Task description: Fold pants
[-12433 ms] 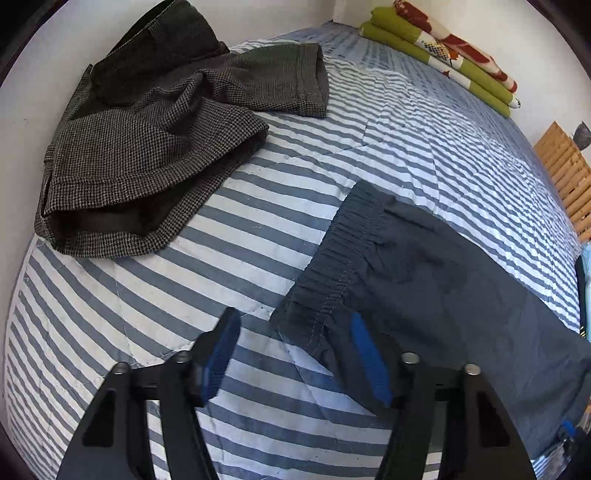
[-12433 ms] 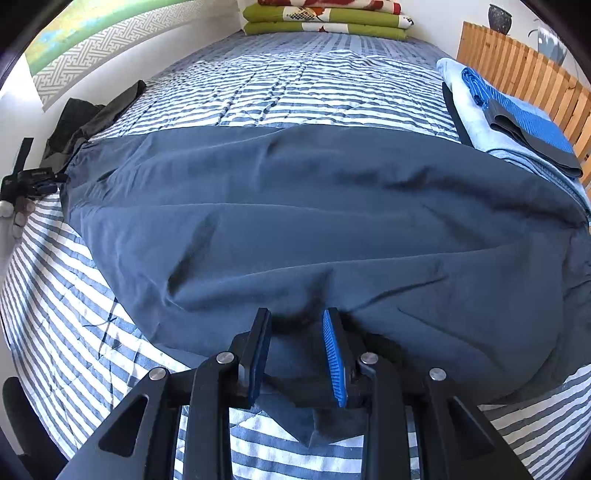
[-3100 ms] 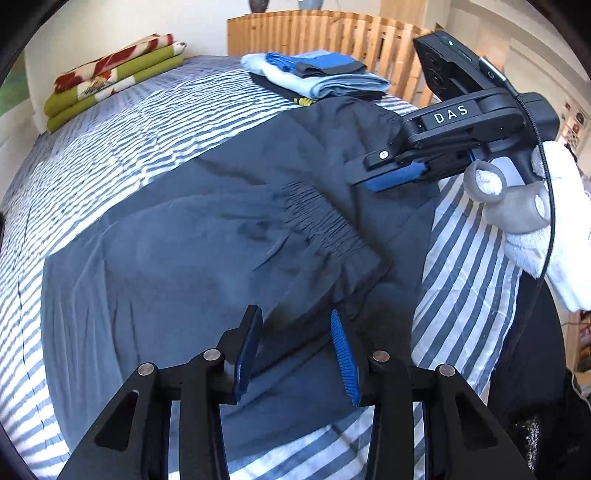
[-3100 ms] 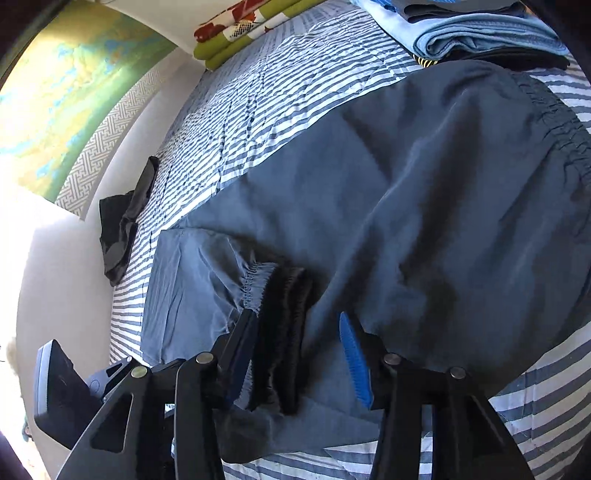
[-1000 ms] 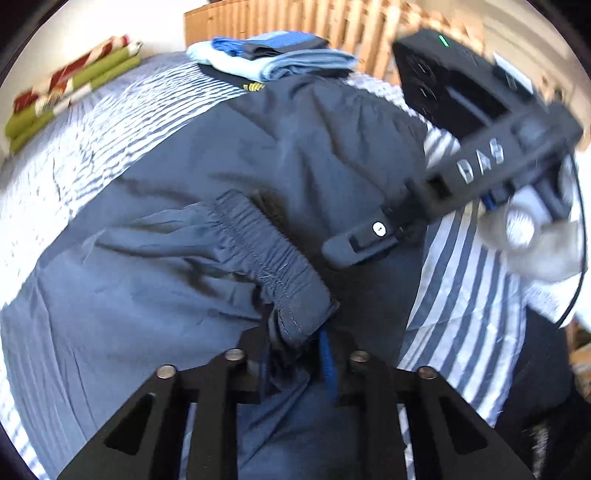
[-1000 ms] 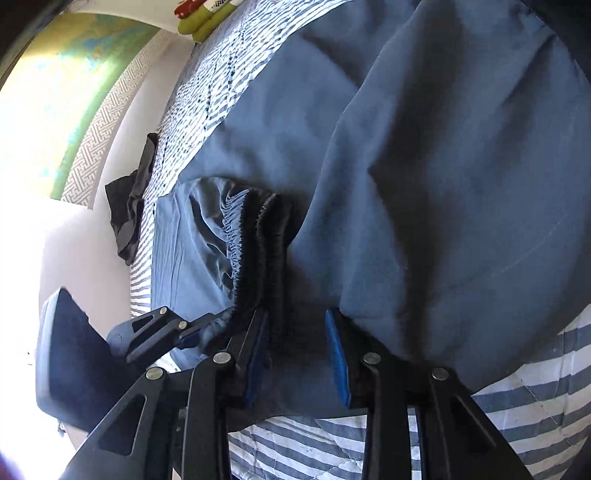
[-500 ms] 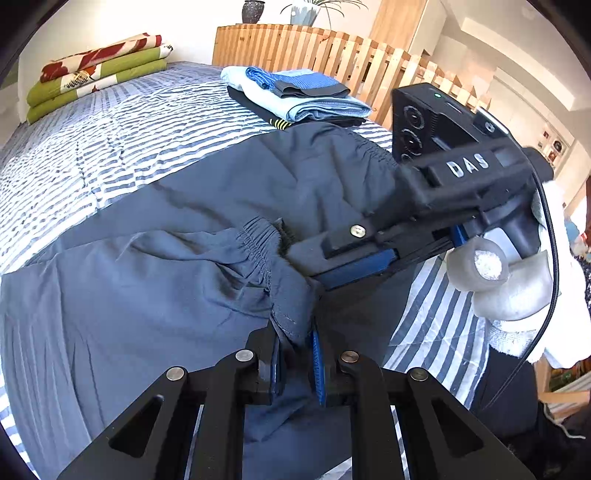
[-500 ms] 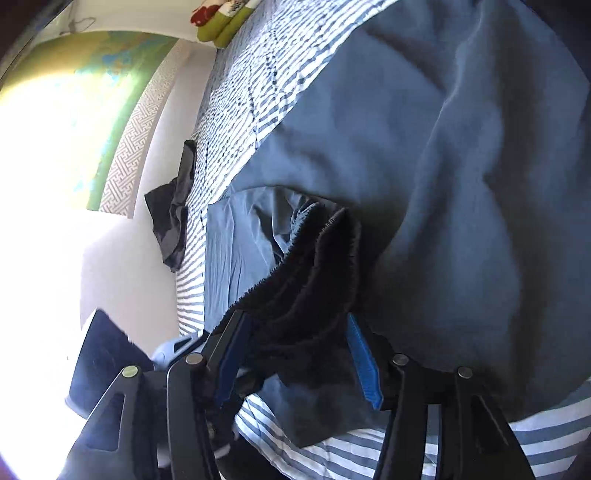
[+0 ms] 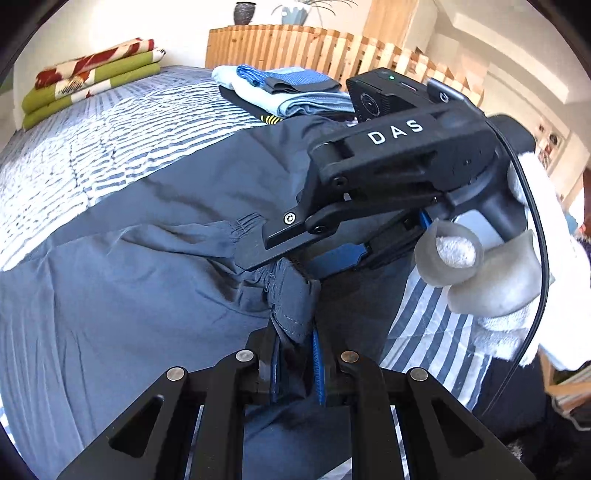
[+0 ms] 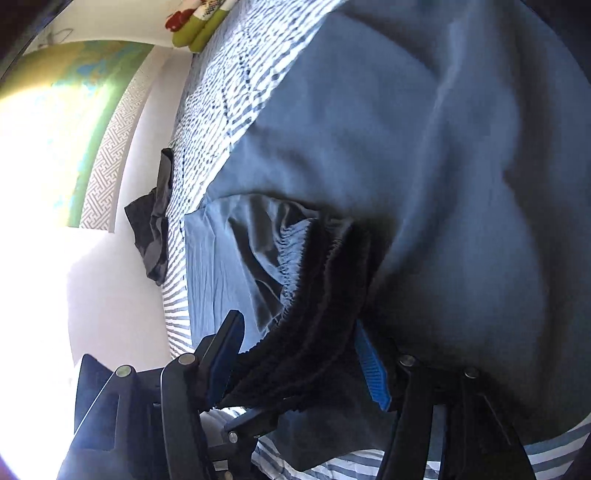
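Big blue pants (image 10: 424, 155) spread over a striped bed cover (image 10: 229, 85). One stretchy dark cuff (image 10: 321, 295) bunched up, sitting between the two fingers of the right gripper (image 10: 299, 354). Fingers wide apart, blue pads (image 10: 371, 365) on the insides, cuff touching the left finger, not squeezed. Part of the other gripper (image 10: 122, 417) low on the left, black, partly hidden. Dark clothes (image 10: 153, 225) hanging off the far edge of the bed by a white wall. Green and yellow picture (image 10: 62, 122) with a patterned border on that wall. Folded green and red blankets (image 10: 195, 22) at the far end of the bed.
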`<state>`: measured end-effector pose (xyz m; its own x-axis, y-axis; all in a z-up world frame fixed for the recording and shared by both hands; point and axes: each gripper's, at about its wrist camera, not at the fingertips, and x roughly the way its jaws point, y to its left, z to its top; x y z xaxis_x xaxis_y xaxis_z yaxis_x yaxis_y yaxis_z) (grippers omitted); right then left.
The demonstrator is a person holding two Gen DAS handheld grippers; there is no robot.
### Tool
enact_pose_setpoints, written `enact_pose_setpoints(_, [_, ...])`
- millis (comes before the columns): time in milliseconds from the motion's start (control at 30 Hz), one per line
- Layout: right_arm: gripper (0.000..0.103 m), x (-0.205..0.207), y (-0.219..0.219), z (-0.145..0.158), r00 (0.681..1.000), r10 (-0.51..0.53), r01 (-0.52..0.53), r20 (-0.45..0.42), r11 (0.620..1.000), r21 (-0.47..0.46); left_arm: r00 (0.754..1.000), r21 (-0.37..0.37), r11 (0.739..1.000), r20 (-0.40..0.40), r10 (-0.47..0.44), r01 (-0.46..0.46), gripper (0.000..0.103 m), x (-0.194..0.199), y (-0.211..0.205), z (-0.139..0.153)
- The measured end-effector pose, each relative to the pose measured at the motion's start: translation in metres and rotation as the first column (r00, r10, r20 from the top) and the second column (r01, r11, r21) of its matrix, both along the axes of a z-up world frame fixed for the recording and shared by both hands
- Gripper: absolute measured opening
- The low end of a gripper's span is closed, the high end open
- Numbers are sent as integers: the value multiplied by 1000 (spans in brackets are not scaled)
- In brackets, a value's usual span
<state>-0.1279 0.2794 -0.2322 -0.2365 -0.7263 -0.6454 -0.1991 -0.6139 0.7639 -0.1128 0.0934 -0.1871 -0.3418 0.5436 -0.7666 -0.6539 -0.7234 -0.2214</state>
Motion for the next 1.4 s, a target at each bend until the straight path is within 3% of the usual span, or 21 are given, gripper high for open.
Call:
enact_pose_setpoints(67, [55,-3,-5,0,1000,14,-14,4,1000,-21,1000,14,1000,3,4,-4,14,0,-2,0])
enact_pose_setpoints(133, [43,-3,-14,1,1000,29,-29,2,999,-20,1000,15,1000,13,-7,7,16,3,0,-2])
enact_pose_setpoints(167, [40,-3,-16,2,999,35,-35,0,999,-2,1000,4,1000,21,-16,16,23,4,2,-4])
enact_pose_setpoints(233, [22,-4,-20,5,998,59,-59,-5,998,31,999,-23,999,31,-29,30,33,4,4,-6])
enact_pose_setpoints(267, [18,-5,-21,8,997,71,-71,-15,996,50,999,-29,999,21,-34,35,37,6,4,-5])
enact_pose_setpoints(400, [16,-6,-19,22,994,92,-86,-61,992,96,1000,-8,1000,-5,-21,21,42,12,-9,4])
enact_pose_setpoints(633, [15,-8,-9,55,980,156,-113,-122,945,306,995,19,996,-34,89,-88,55,13,-63,31])
enact_pose_setpoints(733, [15,-12,15,66,980,147,-89,-137,927,366,978,-29,980,-78,195,-198,55,9,-107,40])
enact_pose_setpoints(867, [15,-22,54,78,982,117,-37,-147,887,461,939,-52,938,-62,338,-341,55,-6,-163,43])
enact_pose_setpoints(933, [14,-26,75,83,985,87,-3,-147,868,497,929,-61,927,-66,365,-369,55,-13,-177,42])
enact_pose_setpoints(1033, [15,-33,110,85,989,38,45,-145,847,529,930,-76,927,-64,363,-367,55,-17,-180,38])
enact_pose_setpoints(1133, [15,-40,128,83,989,24,63,-147,825,562,945,-83,942,-38,324,-326,55,-16,-170,28])
enact_pose_setpoints(1400, [14,-47,139,65,994,26,41,-105,805,592,983,-170,968,-14,184,-183,55,-10,-107,-5])
